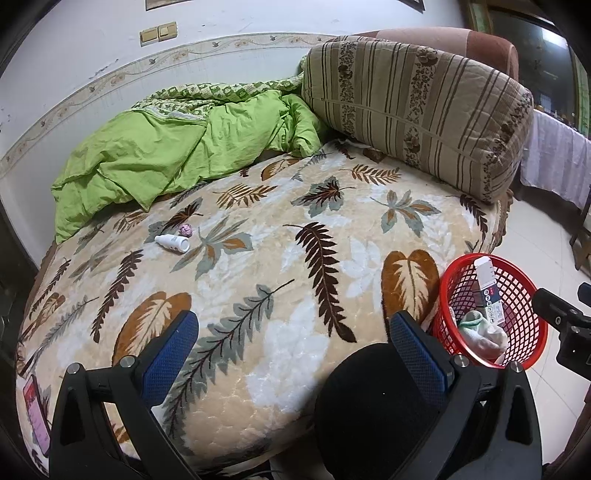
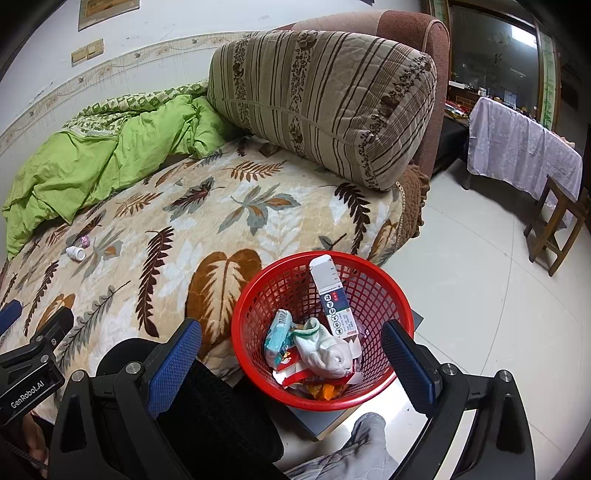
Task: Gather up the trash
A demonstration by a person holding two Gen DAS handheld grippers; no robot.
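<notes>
A red mesh basket [image 2: 384,291] [image 1: 524,295] stands beside the bed's near edge, holding a long white box [image 2: 334,299], a white sock [image 2: 325,350], a teal packet [image 2: 277,338] and wrappers. On the leaf-patterned blanket [image 1: 295,258] lie a small white bottle [image 1: 173,243] [image 2: 76,253] and a crumpled pink scrap [image 1: 185,230] [image 2: 85,240], far ahead on the left. My left gripper [image 1: 291,332] hangs open over the blanket's near part, empty. My right gripper [image 2: 291,347] is open just above the basket, nothing between its fingers.
A green quilt [image 1: 166,147] is bunched at the back left by the wall. A big striped pillow [image 1: 413,103] leans on the brown headboard [image 2: 417,29]. A pink phone [image 1: 35,413] lies at the bed's near left edge. Tiled floor [image 2: 480,295], a draped table [image 2: 524,147] and a wooden stool [image 2: 557,225] are on the right.
</notes>
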